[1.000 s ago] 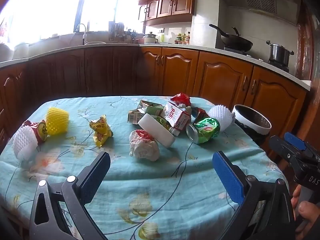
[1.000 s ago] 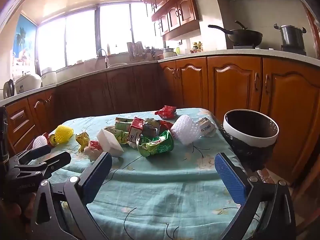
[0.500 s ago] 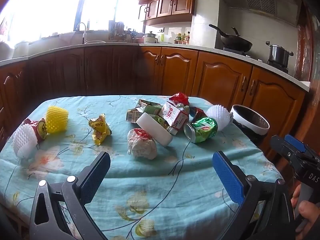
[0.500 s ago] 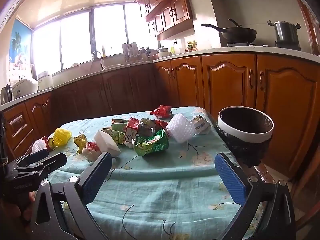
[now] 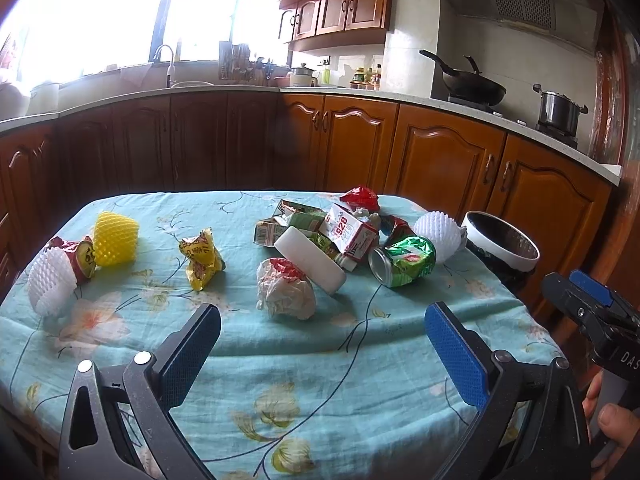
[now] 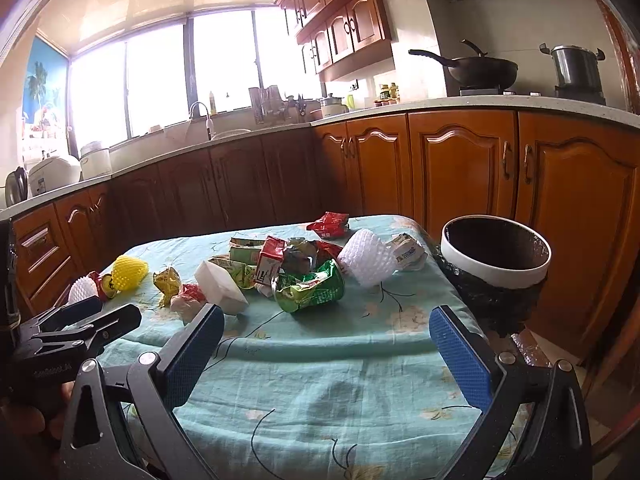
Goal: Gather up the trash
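Trash lies on a table with a teal flowered cloth (image 5: 320, 380): a crushed green can (image 5: 404, 260) (image 6: 310, 292), a crumpled white wrapper (image 5: 285, 294), a white foam block (image 5: 310, 259), milk cartons (image 5: 352, 232), a yellow wrapper (image 5: 200, 258), yellow foam net (image 5: 115, 238) and white foam nets (image 5: 436, 232) (image 5: 50, 286). A bin with a white rim and black liner (image 5: 502, 242) (image 6: 496, 264) stands off the table's right edge. My left gripper (image 5: 320, 344) and right gripper (image 6: 326, 344) are open and empty, near the front edge.
Wooden kitchen cabinets (image 5: 440, 160) run behind and to the right of the table. A wok (image 5: 472, 88) and a steel pot (image 5: 558, 110) sit on the stove. A sink tap (image 5: 164, 54) stands under the bright window.
Both grippers have drawn back slightly from the table and stayed open. The trash has not moved.
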